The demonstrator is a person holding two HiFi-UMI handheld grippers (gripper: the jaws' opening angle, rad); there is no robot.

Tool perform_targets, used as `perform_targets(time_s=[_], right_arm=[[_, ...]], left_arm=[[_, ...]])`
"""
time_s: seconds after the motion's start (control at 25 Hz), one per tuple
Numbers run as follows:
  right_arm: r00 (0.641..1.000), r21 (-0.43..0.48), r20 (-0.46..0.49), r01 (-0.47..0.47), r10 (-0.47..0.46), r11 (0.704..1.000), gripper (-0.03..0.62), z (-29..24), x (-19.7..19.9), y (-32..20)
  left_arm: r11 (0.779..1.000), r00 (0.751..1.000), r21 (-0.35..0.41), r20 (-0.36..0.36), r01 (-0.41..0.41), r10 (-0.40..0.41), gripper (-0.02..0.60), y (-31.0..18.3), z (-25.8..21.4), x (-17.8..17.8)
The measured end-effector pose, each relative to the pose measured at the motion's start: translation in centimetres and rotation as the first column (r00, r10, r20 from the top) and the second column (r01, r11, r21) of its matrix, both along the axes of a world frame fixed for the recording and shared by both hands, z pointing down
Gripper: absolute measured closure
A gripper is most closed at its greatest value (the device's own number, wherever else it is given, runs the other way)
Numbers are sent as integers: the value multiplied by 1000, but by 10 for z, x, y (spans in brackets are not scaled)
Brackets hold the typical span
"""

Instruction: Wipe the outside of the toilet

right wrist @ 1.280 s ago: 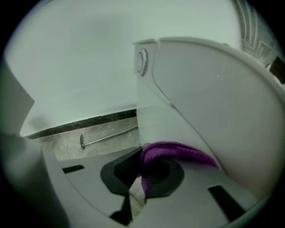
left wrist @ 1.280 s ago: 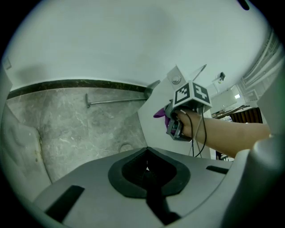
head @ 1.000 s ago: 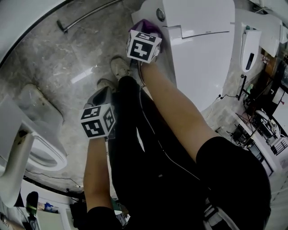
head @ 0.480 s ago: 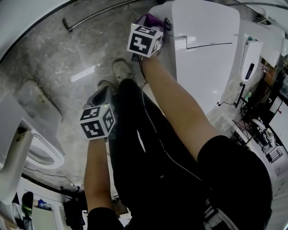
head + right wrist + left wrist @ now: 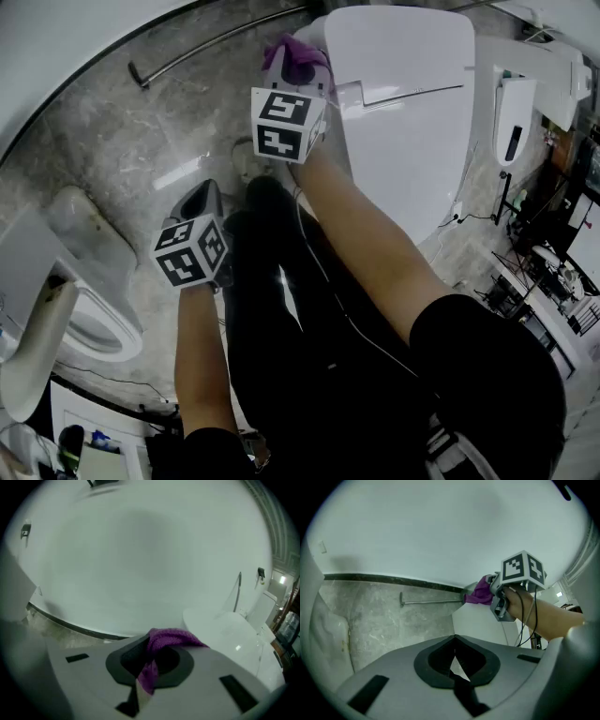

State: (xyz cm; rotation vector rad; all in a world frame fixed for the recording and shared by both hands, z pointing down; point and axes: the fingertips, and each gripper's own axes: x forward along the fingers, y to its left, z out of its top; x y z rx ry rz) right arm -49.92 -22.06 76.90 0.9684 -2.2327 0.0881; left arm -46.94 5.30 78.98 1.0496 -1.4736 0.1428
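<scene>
1. The glossy white, closed-lid toilet (image 5: 403, 103) sits at 1 o'clock, its long axis running 12 to 6.
2. My right gripper (image 5: 150, 667), clamped on the fuzzy purple cloth (image 5: 171, 639), is just beside the toilet's 9 o'clock edge.
3. My left gripper (image 5: 454, 663) is closed and empty, farther off.

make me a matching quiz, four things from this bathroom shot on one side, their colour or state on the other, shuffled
1 cloth
2 left tongs
3 toilet lid
4 rail

a white, closed
b thin grey metal
c purple, gripped in the right tongs
d empty, jaws together

Pairs: 1-c, 2-d, 3-a, 4-b
</scene>
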Motion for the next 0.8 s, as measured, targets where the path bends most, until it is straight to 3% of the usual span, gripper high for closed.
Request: perform_targets(time_s=[0.2, 0.44, 0.56, 0.64, 0.8], right_arm=[[997, 49, 80, -23, 19, 999, 565, -80, 19, 6], [986, 148, 153, -88, 65, 985, 565, -199, 64, 25], [977, 151, 187, -130, 101, 980, 565, -257, 97, 50], [971, 124, 208, -147, 119, 981, 565, -294, 122, 70], [934, 92, 300, -230, 193, 969, 566, -373, 173, 92]], left_arm=[[998, 994, 27, 98, -48, 45, 572, -18, -46, -16], [986, 979, 144, 195, -82, 53, 572, -30, -135, -23], [975, 971, 186, 226, -121, 77, 572, -25, -192, -12], [963, 967, 226, 235, -148, 94, 572, -22, -236, 2], [916, 947, 322, 288, -239, 146, 572, -39, -327, 30]])
